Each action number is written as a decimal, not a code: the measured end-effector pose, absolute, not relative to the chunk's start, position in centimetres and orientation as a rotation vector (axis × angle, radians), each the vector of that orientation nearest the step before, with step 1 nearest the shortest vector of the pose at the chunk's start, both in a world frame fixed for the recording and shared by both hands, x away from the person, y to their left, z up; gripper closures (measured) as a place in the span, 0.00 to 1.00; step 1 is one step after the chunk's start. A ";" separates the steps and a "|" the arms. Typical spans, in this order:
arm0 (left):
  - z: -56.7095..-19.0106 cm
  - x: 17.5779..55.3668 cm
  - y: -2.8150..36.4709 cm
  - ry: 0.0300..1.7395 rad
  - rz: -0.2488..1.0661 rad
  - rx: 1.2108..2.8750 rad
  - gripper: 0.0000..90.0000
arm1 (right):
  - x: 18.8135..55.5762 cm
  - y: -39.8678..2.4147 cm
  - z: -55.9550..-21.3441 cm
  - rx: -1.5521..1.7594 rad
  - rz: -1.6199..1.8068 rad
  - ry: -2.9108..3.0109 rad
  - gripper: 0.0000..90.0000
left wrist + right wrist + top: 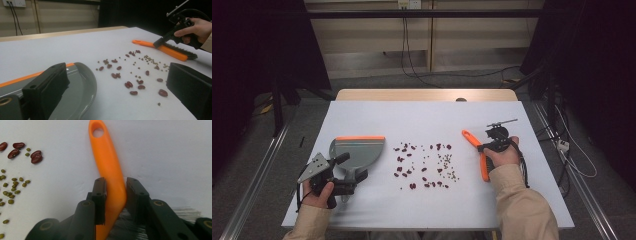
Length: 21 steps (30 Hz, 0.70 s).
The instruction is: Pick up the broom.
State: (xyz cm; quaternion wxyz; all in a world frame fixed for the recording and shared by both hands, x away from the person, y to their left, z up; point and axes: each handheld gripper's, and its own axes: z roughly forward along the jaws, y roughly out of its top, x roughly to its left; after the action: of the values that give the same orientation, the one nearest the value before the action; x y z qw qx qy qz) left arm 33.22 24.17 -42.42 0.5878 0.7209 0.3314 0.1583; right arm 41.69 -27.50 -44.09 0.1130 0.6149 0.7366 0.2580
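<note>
**beanwatcher:** Looking at the right gripper [490, 146], its jaws are clamped on the handle of the orange brush [475, 149], one pad on each side, just where the handle meets the bristles. In the right gripper view the handle [108, 167] runs straight away from the jaws to a rounded tip with a hang hole, and the dark bristles sit down by the gripper body.

**tabletop_tom:** So which way do the beans lie from it?

**beanwatcher:** Off to the person's left. From above, the brush's long axis runs roughly front to back, tip angled a bit toward the middle of the white table [427, 115]. The spill lies just beside it: small green beans [447, 162] nearest, red kidney beans [412, 165] further over. Past those, the grey dustpan [357, 152] with the orange strip along its far edge lies flat on the left side.

**tabletop_tom:** And the other hand?

**beanwatcher:** The left gripper [354, 175] is at the dustpan's near end. In its own view the jaws stand wide apart, one over the pan and nothing pinched, so I'd call it open.

**tabletop_tom:** Next move?

**beanwatcher:** My guess: lift the brush and sweep leftward across its own length, toward the pan. The right hand is clearly the nearer one.
</note>
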 end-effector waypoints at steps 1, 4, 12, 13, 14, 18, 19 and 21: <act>-42.4 33.2 24.2 0.773 0.369 1.681 0.04 | 41.7 -27.5 -44.1 1.804 0.760 2.168 0.77; -42.5 33.2 24.3 0.777 0.368 1.678 0.04 | 41.7 -27.5 -44.2 1.795 0.751 2.169 0.76; -42.4 33.1 24.4 0.778 0.373 1.685 0.04 | 41.6 -27.5 -44.1 1.804 0.732 2.180 0.73; -42.5 33.1 24.4 0.777 0.375 1.684 0.04 | 41.6 -27.4 -44.1 1.793 0.724 2.193 0.73; -42.5 33.1 24.4 0.777 0.374 1.685 0.04 | 41.6 -27.3 -44.2 1.787 0.715 2.190 0.73; -42.4 33.2 24.3 0.774 0.373 1.685 0.04 | 41.6 -26.8 -44.3 1.746 0.668 2.194 0.73; -42.4 33.2 24.3 0.775 0.373 1.682 0.04 | 41.6 -26.6 -44.3 1.734 0.646 2.197 0.73; -42.4 33.2 24.3 0.775 0.373 1.683 0.04 | 41.7 -26.7 -44.5 1.749 0.667 2.187 0.73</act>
State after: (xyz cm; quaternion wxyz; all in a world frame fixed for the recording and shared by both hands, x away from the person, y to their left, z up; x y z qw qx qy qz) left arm 33.19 24.28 -42.40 0.5858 0.7217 0.3322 0.1601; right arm 41.69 -26.74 -44.46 0.1313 0.6023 0.7531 0.2297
